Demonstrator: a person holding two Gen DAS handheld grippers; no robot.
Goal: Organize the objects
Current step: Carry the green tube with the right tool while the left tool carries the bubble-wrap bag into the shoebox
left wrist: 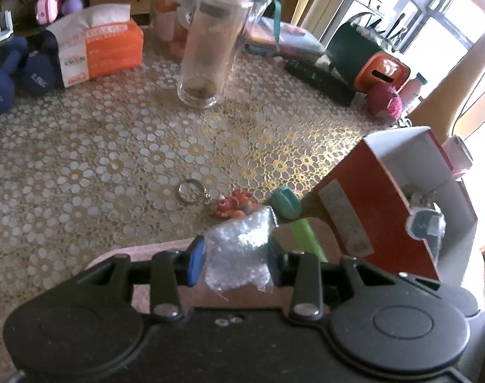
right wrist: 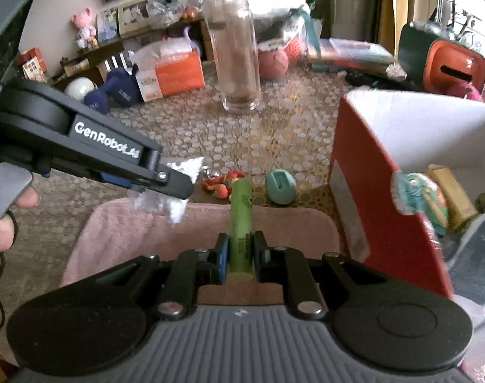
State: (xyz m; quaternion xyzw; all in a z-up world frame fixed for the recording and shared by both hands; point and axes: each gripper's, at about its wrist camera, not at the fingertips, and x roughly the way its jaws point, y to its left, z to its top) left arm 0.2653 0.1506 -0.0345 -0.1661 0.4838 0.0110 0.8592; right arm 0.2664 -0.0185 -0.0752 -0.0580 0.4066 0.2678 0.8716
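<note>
Your left gripper [left wrist: 236, 263] pinches the soft, light plastic bag [left wrist: 239, 252]; your right gripper [right wrist: 239, 255] clamps 1 stiff green tube [right wrist: 240, 217] near its end, which is probably slippery.

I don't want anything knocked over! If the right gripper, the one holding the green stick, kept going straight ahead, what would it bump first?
Probably the red keychain toy, just past the green stick's tip; depth is hard to judge.
</note>
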